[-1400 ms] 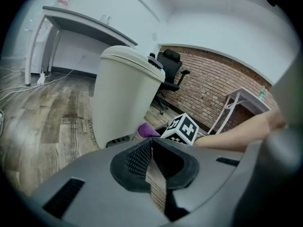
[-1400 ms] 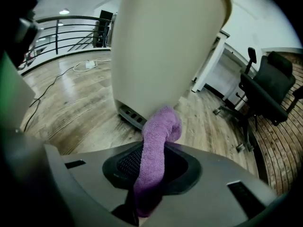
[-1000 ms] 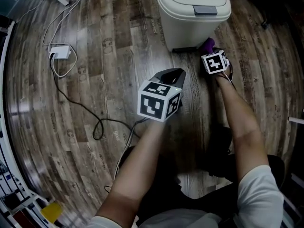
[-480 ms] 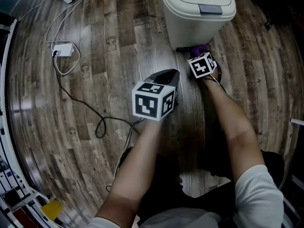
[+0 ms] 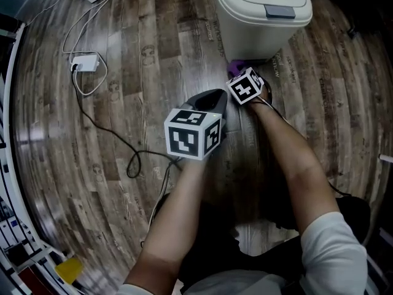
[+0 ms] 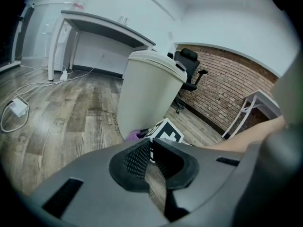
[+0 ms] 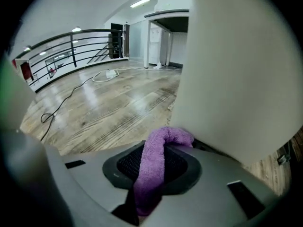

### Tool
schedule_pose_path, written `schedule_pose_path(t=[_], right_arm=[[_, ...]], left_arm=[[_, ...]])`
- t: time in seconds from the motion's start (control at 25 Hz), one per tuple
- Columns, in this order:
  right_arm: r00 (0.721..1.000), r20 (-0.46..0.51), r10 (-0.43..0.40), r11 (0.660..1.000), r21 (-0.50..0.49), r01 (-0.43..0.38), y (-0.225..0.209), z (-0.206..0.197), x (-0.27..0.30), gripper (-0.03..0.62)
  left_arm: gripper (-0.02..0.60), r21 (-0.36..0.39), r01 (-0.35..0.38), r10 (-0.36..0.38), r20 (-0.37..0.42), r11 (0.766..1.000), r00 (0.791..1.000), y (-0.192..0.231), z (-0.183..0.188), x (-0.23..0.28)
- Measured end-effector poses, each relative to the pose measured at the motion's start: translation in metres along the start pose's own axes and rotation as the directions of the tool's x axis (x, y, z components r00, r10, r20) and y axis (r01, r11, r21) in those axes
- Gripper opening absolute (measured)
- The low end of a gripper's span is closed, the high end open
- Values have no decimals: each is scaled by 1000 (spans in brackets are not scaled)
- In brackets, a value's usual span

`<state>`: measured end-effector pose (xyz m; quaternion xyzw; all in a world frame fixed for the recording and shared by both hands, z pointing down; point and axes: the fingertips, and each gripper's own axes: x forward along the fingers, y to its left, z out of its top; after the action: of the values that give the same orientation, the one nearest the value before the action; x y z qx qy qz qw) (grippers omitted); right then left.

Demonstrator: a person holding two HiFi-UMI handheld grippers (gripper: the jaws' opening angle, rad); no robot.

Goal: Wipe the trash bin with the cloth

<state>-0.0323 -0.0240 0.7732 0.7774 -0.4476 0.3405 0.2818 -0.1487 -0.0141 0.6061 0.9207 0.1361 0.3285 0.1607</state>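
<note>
The cream trash bin (image 5: 258, 14) with a grey lid tab stands at the top of the head view; it also fills the right of the right gripper view (image 7: 241, 70) and the middle of the left gripper view (image 6: 147, 96). My right gripper (image 5: 241, 72) is shut on the purple cloth (image 7: 156, 164), which presses against the bin's lower front wall. A bit of the cloth (image 5: 236, 66) shows beside the marker cube. My left gripper (image 5: 212, 100) hangs shut over the floor, left of the right one, holding nothing.
A white power adapter (image 5: 86, 62) and black and white cables (image 5: 104, 134) lie on the wood floor to the left. An office chair (image 6: 188, 74) and brick wall stand behind the bin. White desk legs (image 6: 57, 51) are at far left.
My right gripper has slid left along the bin's base with the cloth. The left gripper drifted slightly left and down in view.
</note>
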Motion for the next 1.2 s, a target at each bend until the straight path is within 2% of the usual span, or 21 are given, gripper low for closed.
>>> schedule_pose_path(t=[0.2, 0.36, 0.6, 0.76, 0.88, 1.04, 1.12, 1.2], right_arm=[[986, 53, 161, 984, -91, -156, 44, 16, 3, 89], [988, 41, 148, 986, -83, -144, 37, 7, -6, 89], [998, -28, 56, 991, -122, -59, -16, -45, -27, 89], [997, -74, -30, 996, -82, 23, -68, -79, -42, 89], [985, -123, -118, 993, -29, 116, -111, -105, -52, 89], [951, -181, -250, 963, 61, 264, -162, -129, -61, 89], [939, -201, -279, 952, 74, 299, -173, -133, -57, 89], [939, -204, -275, 952, 76, 296, -172, -130, -46, 89]], left_arm=[[5, 7, -4, 4, 13, 1000, 1000, -1, 3, 0], [5, 4, -7, 7, 18, 1000, 1000, 0, 5, 1], [5, -1, 21, -21, 1, 1000, 1000, -10, 2, 14], [5, -4, 46, -46, -23, 999, 999, -21, -2, 26], [5, -2, 57, -57, -36, 998, 998, -28, -4, 33], [5, 8, 64, -63, -61, 998, 996, -35, -9, 39], [5, 13, 60, -59, -70, 998, 996, -36, -11, 39], [5, 22, 52, -50, -80, 998, 996, -36, -13, 38]])
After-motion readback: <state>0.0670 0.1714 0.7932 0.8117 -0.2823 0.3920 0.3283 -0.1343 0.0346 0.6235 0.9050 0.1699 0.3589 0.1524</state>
